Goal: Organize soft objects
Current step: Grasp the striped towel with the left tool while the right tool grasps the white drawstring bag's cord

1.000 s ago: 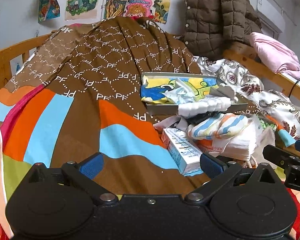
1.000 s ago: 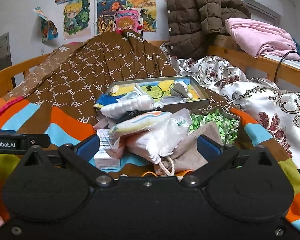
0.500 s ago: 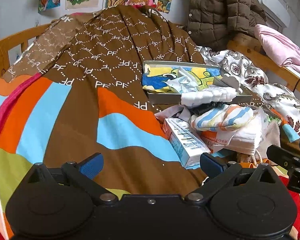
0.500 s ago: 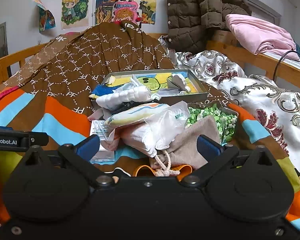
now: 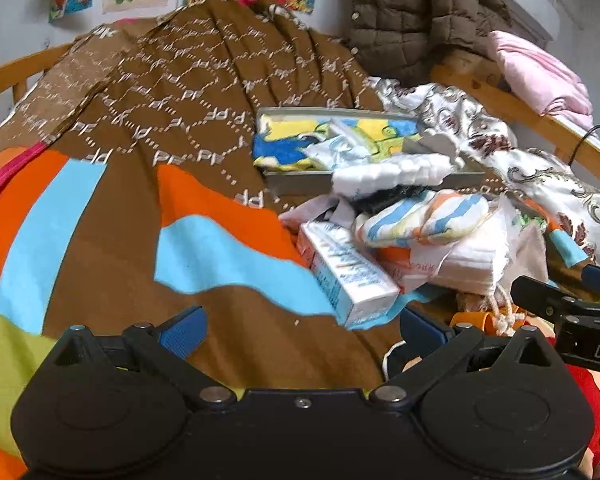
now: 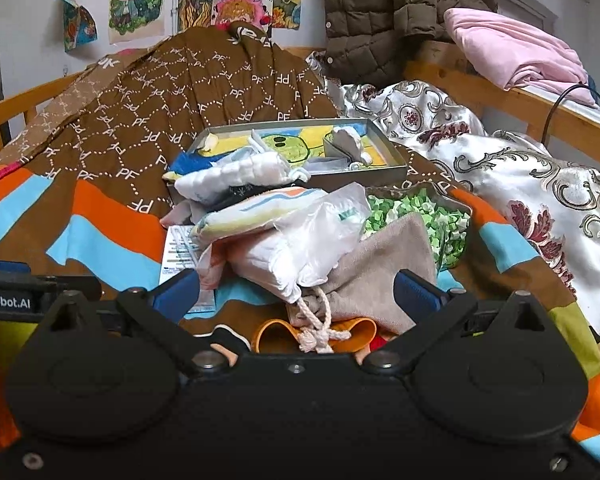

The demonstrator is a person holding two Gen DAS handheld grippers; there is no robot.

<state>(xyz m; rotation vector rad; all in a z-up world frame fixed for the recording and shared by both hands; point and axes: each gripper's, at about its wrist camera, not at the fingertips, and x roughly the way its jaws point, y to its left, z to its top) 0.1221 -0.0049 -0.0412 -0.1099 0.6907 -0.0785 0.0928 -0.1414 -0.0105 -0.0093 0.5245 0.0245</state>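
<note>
A pile of soft things lies on the striped brown bedspread (image 5: 140,208): a white fluffy roll (image 6: 236,176), a striped cloth (image 6: 260,208), a white plastic packet (image 6: 300,248), a beige drawstring pouch (image 6: 376,276) and a small carton (image 5: 344,268). Behind the pile stands a grey tray (image 6: 364,168) with a colourful lining. My right gripper (image 6: 296,296) is open, with the pouch and packet between its fingers. My left gripper (image 5: 300,328) is open and empty, left of the pile, near the carton.
A tin of green paper bits (image 6: 420,216) sits right of the pile. A silver patterned quilt (image 6: 520,168) lies at right. A brown jacket (image 6: 380,12) and pink cloth (image 6: 512,48) hang on the wooden rail. An orange item (image 6: 276,332) lies under the pouch cord.
Both grippers have moved forward and down toward the pile. The pile now looks larger and lower in both views. Both stay open.
</note>
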